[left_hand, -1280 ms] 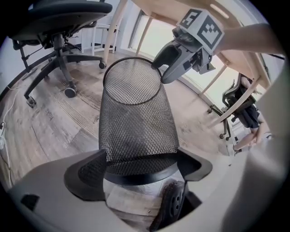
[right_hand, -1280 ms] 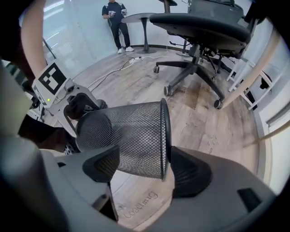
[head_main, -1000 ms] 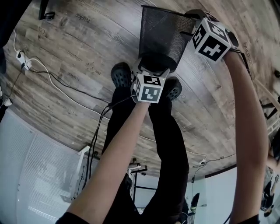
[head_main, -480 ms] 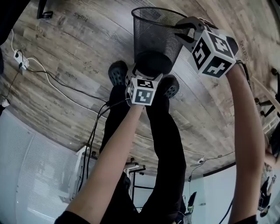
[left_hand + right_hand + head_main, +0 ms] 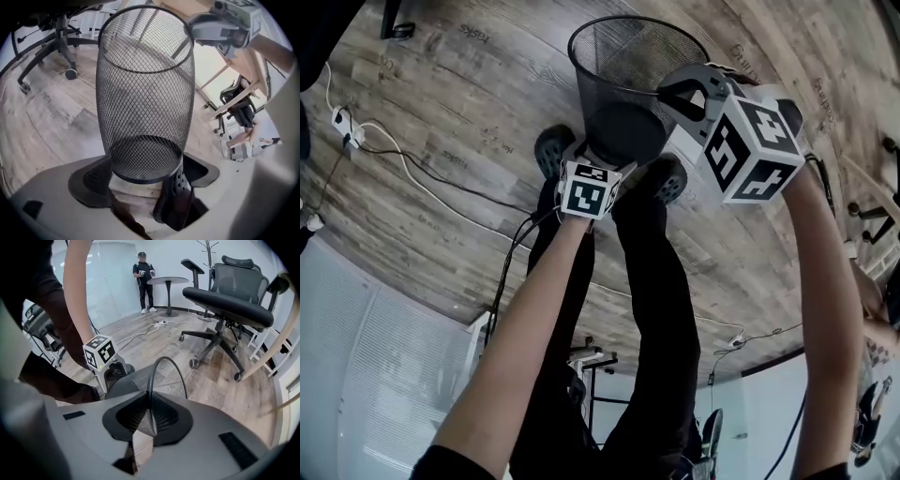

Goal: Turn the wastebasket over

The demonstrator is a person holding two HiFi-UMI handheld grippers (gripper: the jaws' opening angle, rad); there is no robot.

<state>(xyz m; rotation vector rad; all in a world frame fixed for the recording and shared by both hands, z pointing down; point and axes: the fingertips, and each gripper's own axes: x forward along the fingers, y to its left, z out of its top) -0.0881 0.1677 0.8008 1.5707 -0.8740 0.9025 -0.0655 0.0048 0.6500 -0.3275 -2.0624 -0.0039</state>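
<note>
The black mesh wastebasket (image 5: pixel 619 66) hangs tilted above the wood floor, its open mouth turned up towards the head camera. My left gripper (image 5: pixel 611 142) is shut on its round base (image 5: pixel 145 164), one jaw against each side. My right gripper (image 5: pixel 670 94) is at the top edge. Its jaws have just been closing and now pinch the wire rim (image 5: pixel 151 380) between the pads. In the right gripper view the wastebasket (image 5: pixel 166 378) stretches away towards the left gripper's marker cube (image 5: pixel 100 351). In the left gripper view the mesh wall (image 5: pixel 145 93) rises straight ahead.
The person's two dark shoes (image 5: pixel 553 150) (image 5: pixel 670 178) stand just below the basket. A white cable (image 5: pixel 412 169) and a power strip (image 5: pixel 342 122) lie at left. An office chair (image 5: pixel 229 301), a round table (image 5: pixel 167 282) and a standing person (image 5: pixel 143 268) are farther off.
The right gripper has risen towards the camera and closed on the rim. The basket's mouth has swung up into view. The left gripper with the base has shifted a little up-left in the picture.
</note>
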